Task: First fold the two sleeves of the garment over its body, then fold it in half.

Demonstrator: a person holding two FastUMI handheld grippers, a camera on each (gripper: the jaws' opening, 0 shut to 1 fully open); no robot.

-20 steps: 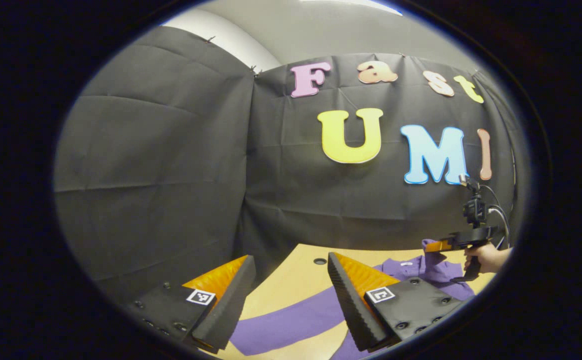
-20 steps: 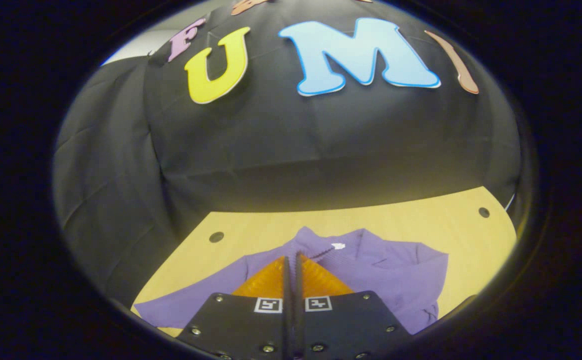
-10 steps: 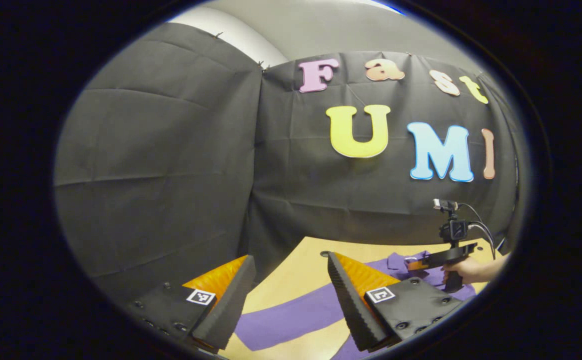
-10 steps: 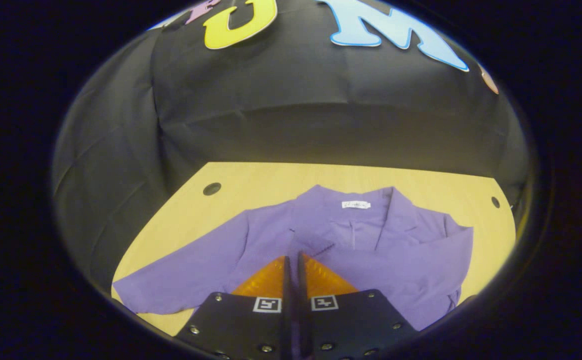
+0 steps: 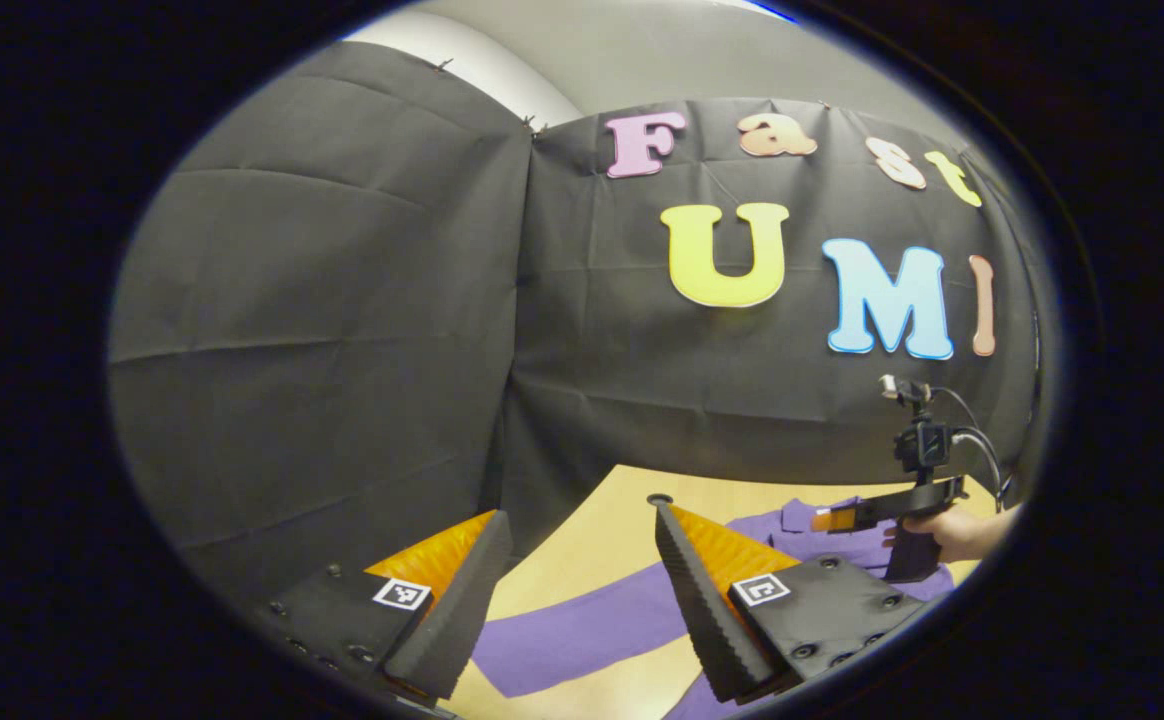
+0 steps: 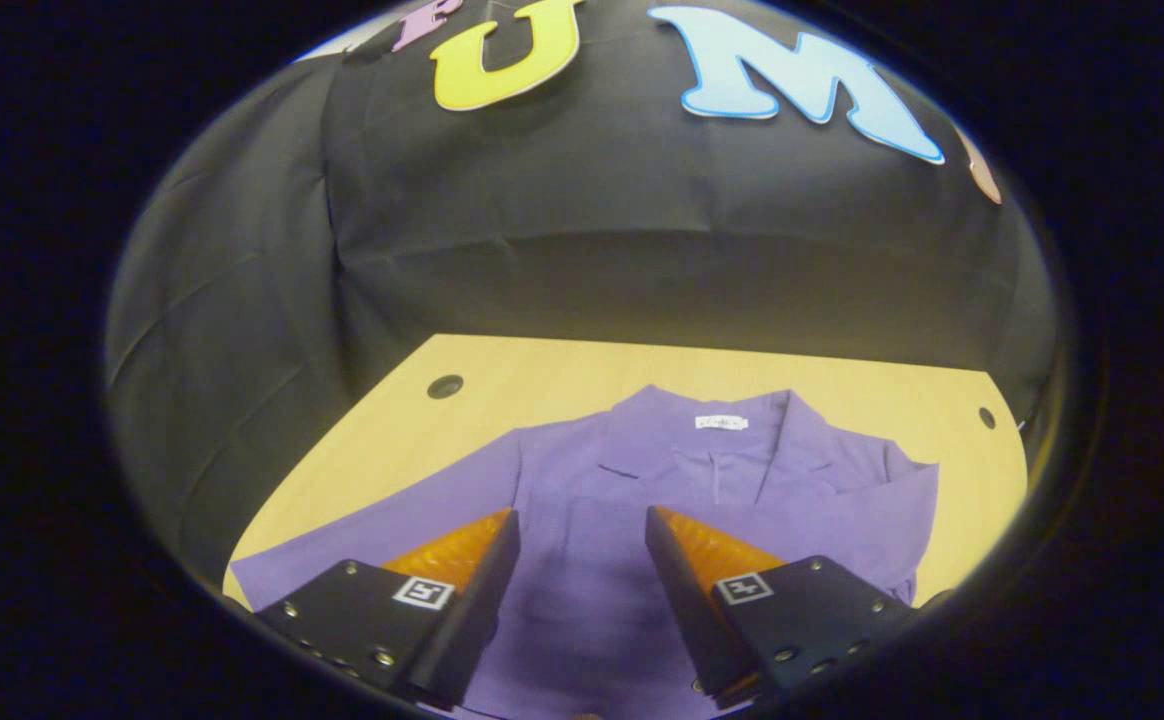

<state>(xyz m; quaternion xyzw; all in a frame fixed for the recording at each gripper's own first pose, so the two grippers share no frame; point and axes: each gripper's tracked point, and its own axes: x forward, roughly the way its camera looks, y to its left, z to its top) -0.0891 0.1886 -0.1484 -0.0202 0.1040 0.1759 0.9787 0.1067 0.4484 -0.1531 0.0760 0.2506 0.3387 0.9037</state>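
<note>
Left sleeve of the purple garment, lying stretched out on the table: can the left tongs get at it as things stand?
Probably yes. The left tongs stand open just above the sleeve, which lies flat on the table with nothing over it. The right tongs hover farther off, over the garment's body.

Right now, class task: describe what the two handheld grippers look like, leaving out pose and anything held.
Each gripper has two wedge-shaped fingers with ridged inner faces, bolted to black plates bearing small square black-and-white markers: left gripper, right gripper. From the left gripper view, the right gripper has a black pistol handle, a small camera mast on top and a looping black cable.
</note>
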